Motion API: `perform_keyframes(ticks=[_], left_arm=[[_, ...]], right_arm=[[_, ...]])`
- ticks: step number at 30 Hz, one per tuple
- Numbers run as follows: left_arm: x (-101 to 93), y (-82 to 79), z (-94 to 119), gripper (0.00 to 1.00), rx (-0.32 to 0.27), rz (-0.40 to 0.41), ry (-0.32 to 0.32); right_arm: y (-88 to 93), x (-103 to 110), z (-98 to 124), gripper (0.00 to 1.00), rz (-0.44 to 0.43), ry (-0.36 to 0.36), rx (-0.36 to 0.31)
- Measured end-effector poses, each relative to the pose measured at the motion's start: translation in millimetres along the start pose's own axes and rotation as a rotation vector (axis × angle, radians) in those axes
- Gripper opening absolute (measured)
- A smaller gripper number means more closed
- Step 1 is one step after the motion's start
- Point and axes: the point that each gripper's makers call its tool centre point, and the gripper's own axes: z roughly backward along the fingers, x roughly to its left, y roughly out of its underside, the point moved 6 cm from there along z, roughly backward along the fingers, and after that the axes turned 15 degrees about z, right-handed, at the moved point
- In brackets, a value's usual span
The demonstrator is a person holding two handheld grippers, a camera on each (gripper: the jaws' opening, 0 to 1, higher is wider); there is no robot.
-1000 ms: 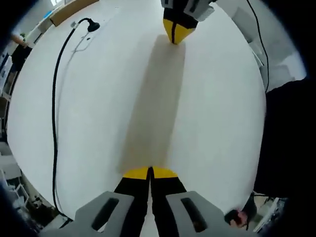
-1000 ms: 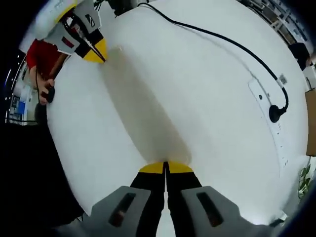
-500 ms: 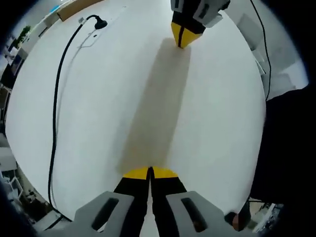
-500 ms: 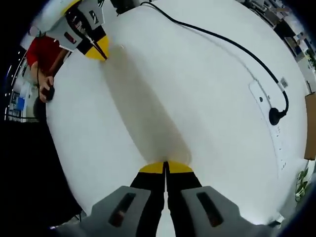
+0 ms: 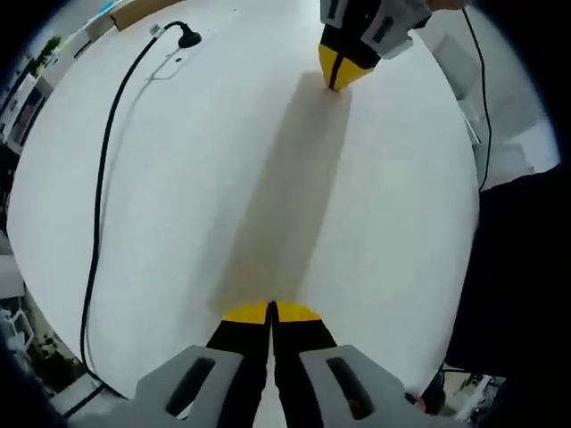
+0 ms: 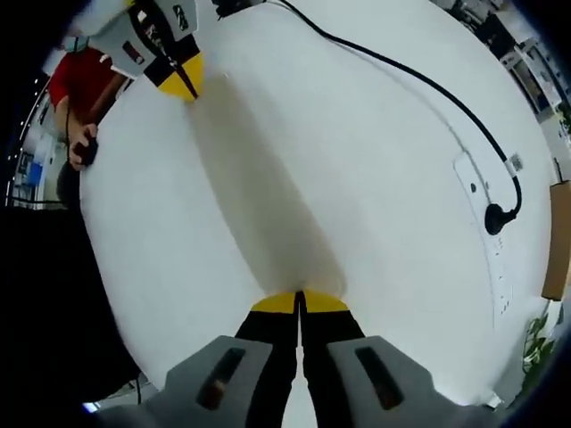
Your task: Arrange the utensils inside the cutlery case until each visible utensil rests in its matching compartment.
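Facing tip to tip over white table (image 5: 178, 196): left gripper (image 5: 270, 310), right gripper (image 6: 299, 300), jaws closed, empty.

You have a plain white counter (image 5: 178, 196) in front of you. A black cable (image 5: 103, 169) lies on it, running along one side to a black plug (image 5: 188, 37) beside a flat white strip (image 6: 486, 234). Long soft shadows fall across the middle.
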Motion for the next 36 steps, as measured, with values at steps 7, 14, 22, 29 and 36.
perform_keyframes(ticks=[7, 14, 22, 29, 36], left_arm=[[-7.9, 5.7, 1, 0.0, -0.091, -0.079, -0.087], [-13.6, -1.2, 0, 0.0, 0.016, -0.117, -0.171], [-13.6, -4.4, 0, 0.0, 0.067, -0.145, -0.184], [-12.2, -2.2, 1, 0.0, 0.039, -0.195, -0.143], [-6.8, -2.8, 0, 0.0, 0.02, -0.099, -0.092]], right_arm=[[3.4, 5, 1, 0.0, -0.008, 0.038, -0.025], [5.7, 10, 1, 0.0, 0.014, 0.12, -0.083], [4.8, 10, 1, 0.0, 0.043, 0.15, -0.097], [4.8, 8, 2, 0.0, 0.054, 0.122, -0.095], [1.6, 6, 0, 0.0, 0.086, 0.098, -0.063]])
